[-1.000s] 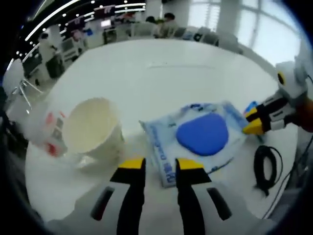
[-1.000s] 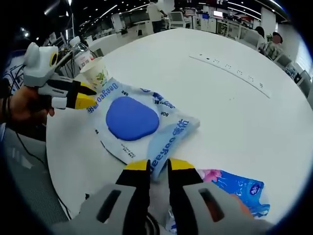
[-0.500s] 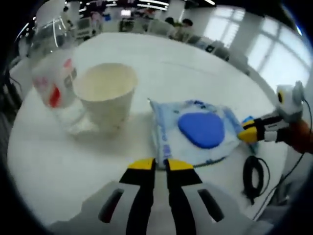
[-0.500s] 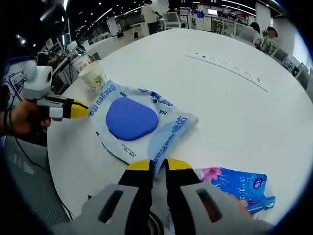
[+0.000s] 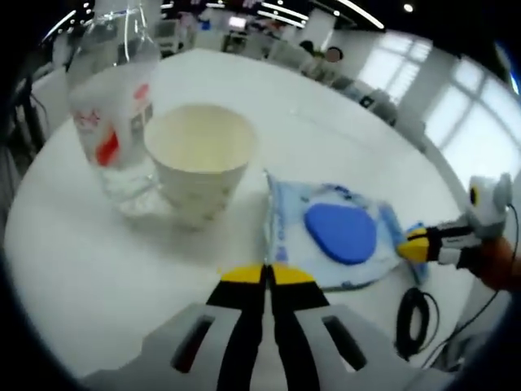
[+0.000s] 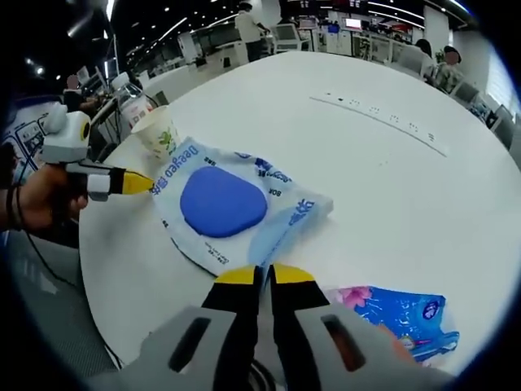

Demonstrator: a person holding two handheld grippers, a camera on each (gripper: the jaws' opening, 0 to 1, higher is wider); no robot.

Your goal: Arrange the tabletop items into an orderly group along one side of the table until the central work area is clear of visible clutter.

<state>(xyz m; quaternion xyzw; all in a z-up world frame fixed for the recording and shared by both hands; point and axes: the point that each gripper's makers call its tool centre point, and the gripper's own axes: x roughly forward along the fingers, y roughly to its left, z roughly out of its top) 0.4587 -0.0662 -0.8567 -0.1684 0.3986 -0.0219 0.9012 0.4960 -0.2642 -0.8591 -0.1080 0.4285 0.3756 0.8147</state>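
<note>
I see my left tool (image 5: 263,275) with jaws pressed together, right tool (image 6: 260,277) likewise closed, both held low, pointing toward each other.

I see much bare table (image 6: 391,187) beyond the wipes pack (image 6: 232,208), open for passing. On my left side the paper cup (image 5: 202,167) and the water bottle (image 5: 110,114) stand touching and block that edge. A black cable (image 5: 411,314) lies near the pack; a blue packet (image 6: 403,318) lies beside my right gripper (image 6: 260,275).
</note>
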